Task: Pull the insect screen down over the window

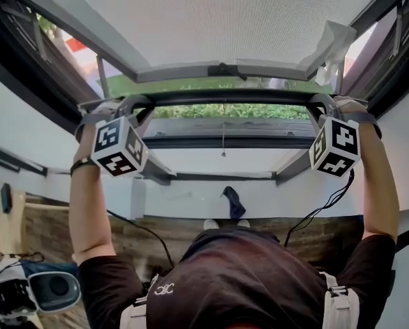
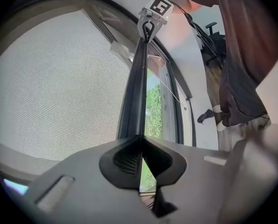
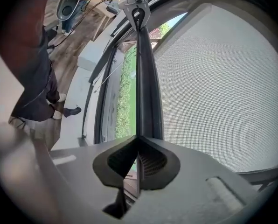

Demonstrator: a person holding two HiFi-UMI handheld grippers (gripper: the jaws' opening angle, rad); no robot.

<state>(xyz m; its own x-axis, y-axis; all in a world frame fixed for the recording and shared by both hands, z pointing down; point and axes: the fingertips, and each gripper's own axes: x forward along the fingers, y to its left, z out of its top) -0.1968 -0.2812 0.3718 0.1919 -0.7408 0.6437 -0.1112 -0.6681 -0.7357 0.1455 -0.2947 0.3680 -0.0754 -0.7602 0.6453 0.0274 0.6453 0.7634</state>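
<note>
While both are pinched shut on the dark pull bar (image 1: 225,96), left gripper (image 2: 141,141) and right gripper (image 3: 137,141) hold its opposite ends. Insect screen (image 1: 211,19) mesh above bar; window frame (image 1: 218,142) uncovered below. Shirt emblem (image 1: 165,289): white, unreadable.

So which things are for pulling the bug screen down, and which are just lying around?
For the job: screen mesh, its dark bottom bar, left claw and right claw, both shut on the bar.
Just lying about: white plastic wrap, small dark thing, white machine.
</note>
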